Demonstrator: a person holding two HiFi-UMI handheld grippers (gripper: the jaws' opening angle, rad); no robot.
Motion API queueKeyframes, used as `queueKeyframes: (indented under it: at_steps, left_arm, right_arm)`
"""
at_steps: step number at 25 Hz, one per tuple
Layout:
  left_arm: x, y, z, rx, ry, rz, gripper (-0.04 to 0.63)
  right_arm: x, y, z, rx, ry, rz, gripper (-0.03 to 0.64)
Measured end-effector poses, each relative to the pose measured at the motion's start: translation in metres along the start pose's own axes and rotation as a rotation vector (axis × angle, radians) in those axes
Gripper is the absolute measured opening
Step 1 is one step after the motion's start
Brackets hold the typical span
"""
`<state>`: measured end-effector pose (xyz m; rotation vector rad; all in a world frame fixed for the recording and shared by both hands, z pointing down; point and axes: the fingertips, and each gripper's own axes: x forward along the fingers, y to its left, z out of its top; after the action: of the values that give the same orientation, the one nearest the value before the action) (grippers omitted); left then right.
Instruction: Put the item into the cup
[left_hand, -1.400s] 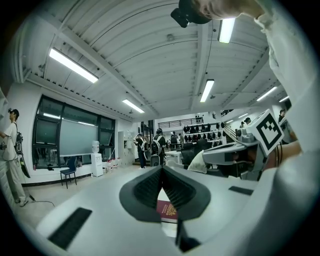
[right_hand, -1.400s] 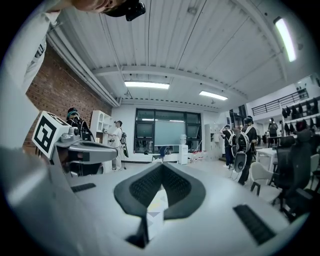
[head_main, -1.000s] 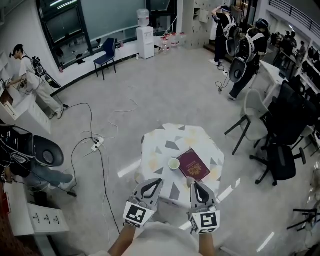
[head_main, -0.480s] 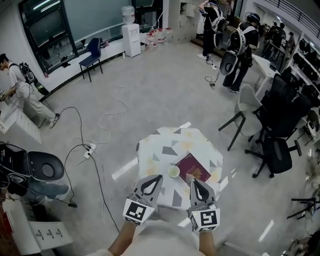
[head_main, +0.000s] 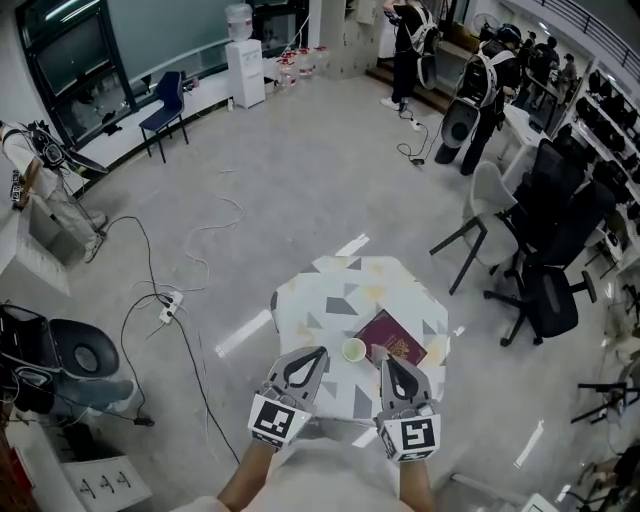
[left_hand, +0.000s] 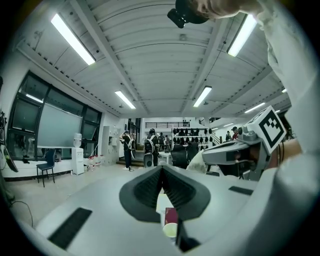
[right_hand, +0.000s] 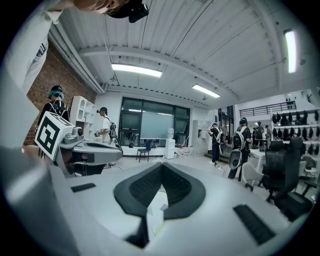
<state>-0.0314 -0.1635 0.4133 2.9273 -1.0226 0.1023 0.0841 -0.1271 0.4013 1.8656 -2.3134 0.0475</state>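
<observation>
A small pale green cup (head_main: 353, 349) stands on the patterned white table (head_main: 340, 290), close to its near edge. A dark red booklet (head_main: 392, 341) lies flat just right of the cup. My left gripper (head_main: 321, 351) hovers above the table's near edge, left of the cup, jaws shut and empty. My right gripper (head_main: 383, 361) hovers over the booklet's near corner, also shut and empty. Through the gap under the left gripper's (left_hand: 161, 168) jaws I see the cup (left_hand: 170, 229) and the booklet (left_hand: 171, 215). The right gripper view shows its gripper (right_hand: 161, 165) shut, with only a bit of table (right_hand: 159, 206) below.
Cables and a power strip (head_main: 166, 300) trail on the floor left of the table. A grey chair (head_main: 487, 215) and black office chairs (head_main: 548, 285) stand to the right. People (head_main: 485, 85) stand far off at the back; a person's seat (head_main: 75, 350) is at the left.
The head view has drifted, so the table sits slightly lower and farther right in frame. Both grippers keep the same shut pose above the table's near edge.
</observation>
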Motion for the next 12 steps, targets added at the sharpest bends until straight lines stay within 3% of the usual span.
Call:
queueKeyframes:
  at_steps: [12]
  left_arm:
    - [0.009, 0.028, -0.023, -0.035, 0.027, -0.018, 0.012]
  right_arm:
    - [0.021, 0.003, -0.017, -0.004, 0.075, -0.021, 0.006]
